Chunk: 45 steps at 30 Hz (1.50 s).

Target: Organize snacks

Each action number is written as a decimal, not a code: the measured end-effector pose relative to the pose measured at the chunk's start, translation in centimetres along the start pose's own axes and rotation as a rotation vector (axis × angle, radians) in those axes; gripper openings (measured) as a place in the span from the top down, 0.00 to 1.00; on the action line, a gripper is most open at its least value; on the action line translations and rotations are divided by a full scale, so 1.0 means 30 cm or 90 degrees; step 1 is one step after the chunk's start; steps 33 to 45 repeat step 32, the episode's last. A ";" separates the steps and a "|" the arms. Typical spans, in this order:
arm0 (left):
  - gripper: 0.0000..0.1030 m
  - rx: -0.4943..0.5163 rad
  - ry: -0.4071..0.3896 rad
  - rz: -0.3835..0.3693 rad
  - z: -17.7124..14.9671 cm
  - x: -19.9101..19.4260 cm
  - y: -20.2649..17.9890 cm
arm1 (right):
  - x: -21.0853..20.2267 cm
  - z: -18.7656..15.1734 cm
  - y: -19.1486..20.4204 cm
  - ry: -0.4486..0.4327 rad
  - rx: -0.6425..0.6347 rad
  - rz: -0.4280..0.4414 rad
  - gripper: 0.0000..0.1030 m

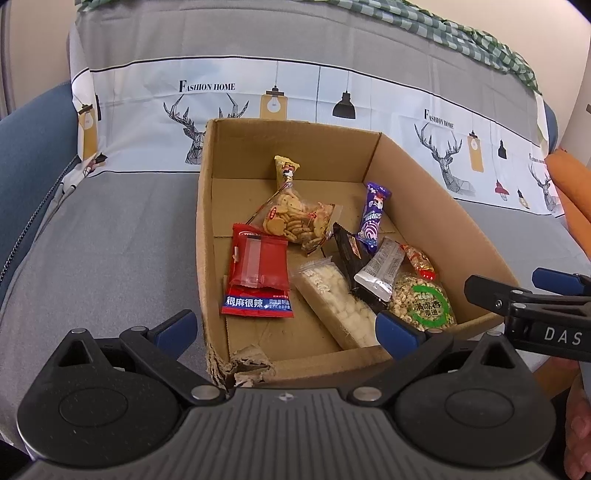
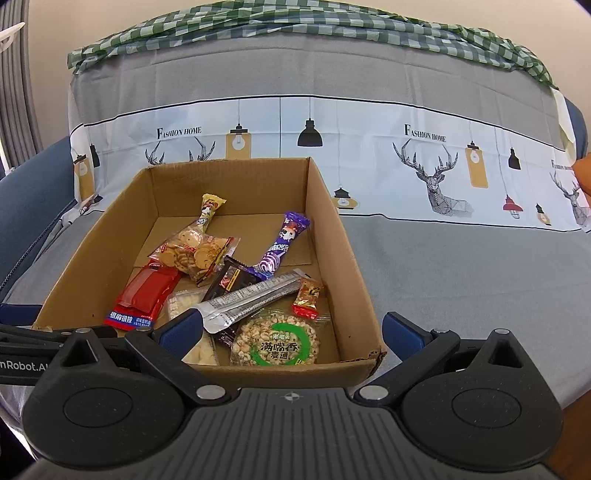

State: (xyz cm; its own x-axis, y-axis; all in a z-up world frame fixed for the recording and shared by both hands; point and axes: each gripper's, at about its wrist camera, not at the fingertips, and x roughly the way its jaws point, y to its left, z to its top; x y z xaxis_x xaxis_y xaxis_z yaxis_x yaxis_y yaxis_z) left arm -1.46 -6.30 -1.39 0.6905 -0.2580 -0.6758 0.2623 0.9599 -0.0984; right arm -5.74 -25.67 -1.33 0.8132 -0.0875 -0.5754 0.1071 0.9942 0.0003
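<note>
An open cardboard box (image 1: 295, 147) (image 2: 332, 251) lies on a grey cover and holds several snack packs. Among them are a red packet (image 1: 258, 273) (image 2: 146, 291), a bag of small cookies (image 1: 291, 218) (image 2: 194, 253), a purple bar (image 1: 373, 218) (image 2: 282, 242), a silver packet (image 1: 380, 269) (image 2: 251, 299) and a green-labelled puffed cake (image 1: 424, 304) (image 2: 279, 341). My left gripper (image 1: 286, 332) hovers open at the box's near left corner, holding nothing. My right gripper (image 2: 291, 328) (image 1: 517, 284) is open over the near right corner, also without anything in it.
The cover (image 2: 443, 277) shows printed deer and lamps along its back. A green checked cloth (image 2: 295, 18) drapes over the top. A blue armrest (image 1: 33, 147) rises at the left, and something orange (image 1: 569, 195) lies at the right. A hand (image 1: 580, 417) shows at the lower right.
</note>
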 end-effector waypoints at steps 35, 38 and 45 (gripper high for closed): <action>0.00 -0.006 -0.021 -0.021 0.004 -0.012 0.004 | 0.014 0.001 0.006 0.002 0.003 0.021 0.01; 0.00 -0.006 -0.021 -0.021 0.004 -0.012 0.004 | 0.014 0.001 0.006 0.002 0.003 0.021 0.01; 0.00 -0.006 -0.021 -0.021 0.004 -0.012 0.004 | 0.014 0.001 0.006 0.002 0.003 0.021 0.01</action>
